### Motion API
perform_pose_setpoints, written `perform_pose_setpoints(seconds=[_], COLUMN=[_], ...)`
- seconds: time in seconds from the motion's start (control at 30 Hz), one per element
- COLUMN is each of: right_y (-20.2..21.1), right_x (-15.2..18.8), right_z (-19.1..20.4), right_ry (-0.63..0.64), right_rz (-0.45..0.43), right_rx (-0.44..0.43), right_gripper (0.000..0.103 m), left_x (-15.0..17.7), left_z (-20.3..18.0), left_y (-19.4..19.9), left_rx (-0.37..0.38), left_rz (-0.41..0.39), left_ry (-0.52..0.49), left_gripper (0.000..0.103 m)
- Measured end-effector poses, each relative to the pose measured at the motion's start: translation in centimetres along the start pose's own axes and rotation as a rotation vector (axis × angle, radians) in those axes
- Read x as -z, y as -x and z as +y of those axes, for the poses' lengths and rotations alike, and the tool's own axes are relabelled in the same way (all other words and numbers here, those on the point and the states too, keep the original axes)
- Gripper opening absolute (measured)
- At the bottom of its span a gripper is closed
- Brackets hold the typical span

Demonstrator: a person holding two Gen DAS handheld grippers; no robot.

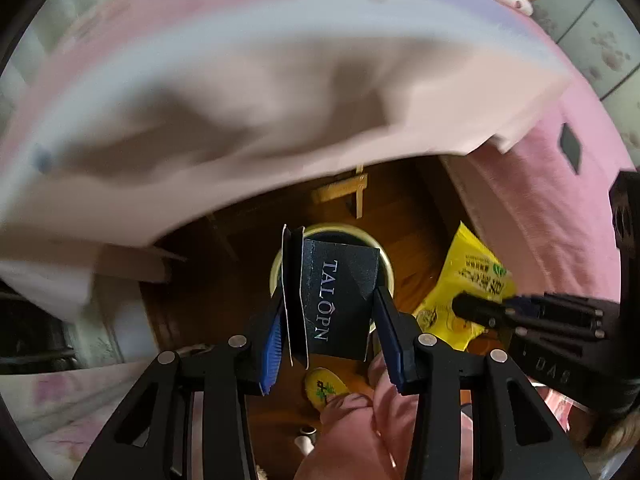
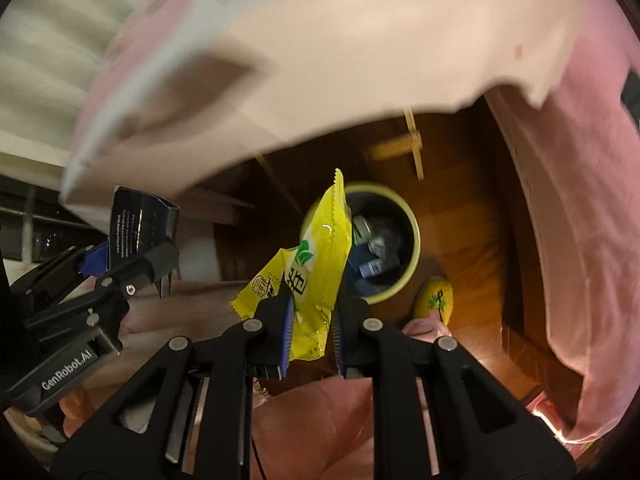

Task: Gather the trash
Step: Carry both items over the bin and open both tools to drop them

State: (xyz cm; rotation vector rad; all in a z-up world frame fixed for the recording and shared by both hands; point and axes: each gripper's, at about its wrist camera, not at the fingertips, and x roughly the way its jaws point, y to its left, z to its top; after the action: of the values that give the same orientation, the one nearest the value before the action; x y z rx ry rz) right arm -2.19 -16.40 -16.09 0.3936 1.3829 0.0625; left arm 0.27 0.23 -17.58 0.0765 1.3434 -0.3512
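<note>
The left gripper (image 1: 328, 320) pinches a black box (image 1: 340, 300) directly above the pale round bin (image 2: 404, 236) on the wooden floor (image 2: 468, 248). Just beside it, the right gripper (image 2: 310, 320) is clamped on a yellow wrapper (image 2: 316, 264) over the bin's near rim; other trash already lies inside.

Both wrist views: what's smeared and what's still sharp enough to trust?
Left wrist: pink cloth up top is motion-blurred; black box in the tongs is crisp. Right wrist: cloth is blurred too, yellow wrapper sharp, bin dim but readable.
</note>
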Motion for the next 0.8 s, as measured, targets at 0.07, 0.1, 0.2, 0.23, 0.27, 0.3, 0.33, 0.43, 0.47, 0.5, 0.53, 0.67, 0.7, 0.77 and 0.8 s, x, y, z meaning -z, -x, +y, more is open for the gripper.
perform_pose_setpoints(seconds=[0.07, 0.1, 0.2, 0.23, 0.27, 0.3, 0.33, 0.43, 0.47, 0.5, 0.53, 0.67, 0.7, 0.77, 0.8], right_y=[-2.9, -3.9, -8.6, -9.9, -11.2, -12.2, -13.4, -16.6, -17.6, -18.5, -19.3, -21.4, -21.7, -21.9, -21.8], right_x=[0.5, 0.4, 0.7, 0.7, 0.6, 0.4, 0.1, -0.5, -0.8, -1.0, -1.2, -2.3, -2.5, -2.8, -2.9], right_z=[-1.4, -1.7, -3.5, -3.9, -4.3, -4.5, -4.8, -5.5, -5.7, -5.9, -6.1, -6.6, -6.7, -7.1, -7.2], right_ry=[-0.01, -0.013, -0.012, -0.011, -0.01, -0.01, -0.009, 0.016, 0.028, 0.035, 0.039, 0.056, 0.057, 0.049, 0.044], right_rz=[0.026, 0.034, 0.068, 0.077, 0.085, 0.09, 0.095, 0.102, 0.106, 0.112, 0.121, 0.137, 0.139, 0.139, 0.135], right_rx=[0.006, 0.006, 0.009, 0.011, 0.015, 0.018, 0.02, 0.035, 0.031, 0.025, 0.021, 0.016, 0.022, 0.023, 0.021], right_gripper=[0.014, 0.014, 0.014, 0.014, 0.014, 0.014, 0.014, 0.014, 0.014, 0.015, 0.015, 0.027, 0.032, 0.044, 0.05], left_x=[0.4, 0.6, 1.0, 1.1, 1.0, 1.0, 1.0, 0.8, 0.7, 0.6, 0.3, -0.5, -0.6, -0.8, -0.8], left_z=[0.2, 0.3, 0.6, 0.6, 0.7, 0.7, 0.6, 0.8, 0.8, 0.9, 0.9, 1.6, 2.1, 2.8, 3.1], left_y=[-3.1, -4.4, -8.5, -10.0, -10.8, -11.9, -12.7, -15.3, -16.0, -16.8, -17.3, -19.8, -20.0, -20.3, -20.2], left_rx=[-0.002, -0.002, -0.002, 0.003, 0.003, 0.001, 0.001, -0.024, -0.028, -0.03, -0.031, -0.061, -0.066, -0.072, -0.08], left_rz=[0.019, 0.028, 0.058, 0.064, 0.065, 0.066, 0.064, 0.059, 0.061, 0.067, 0.073, 0.093, 0.093, 0.088, 0.081], left_ry=[0.012, 0.017, 0.024, 0.025, 0.025, 0.024, 0.025, 0.013, 0.012, 0.014, 0.017, 0.051, 0.072, 0.093, 0.104], left_gripper=[0.042, 0.042, 0.042, 0.042, 0.042, 0.043, 0.043, 0.044, 0.045, 0.047, 0.049, 0.068, 0.075, 0.086, 0.086])
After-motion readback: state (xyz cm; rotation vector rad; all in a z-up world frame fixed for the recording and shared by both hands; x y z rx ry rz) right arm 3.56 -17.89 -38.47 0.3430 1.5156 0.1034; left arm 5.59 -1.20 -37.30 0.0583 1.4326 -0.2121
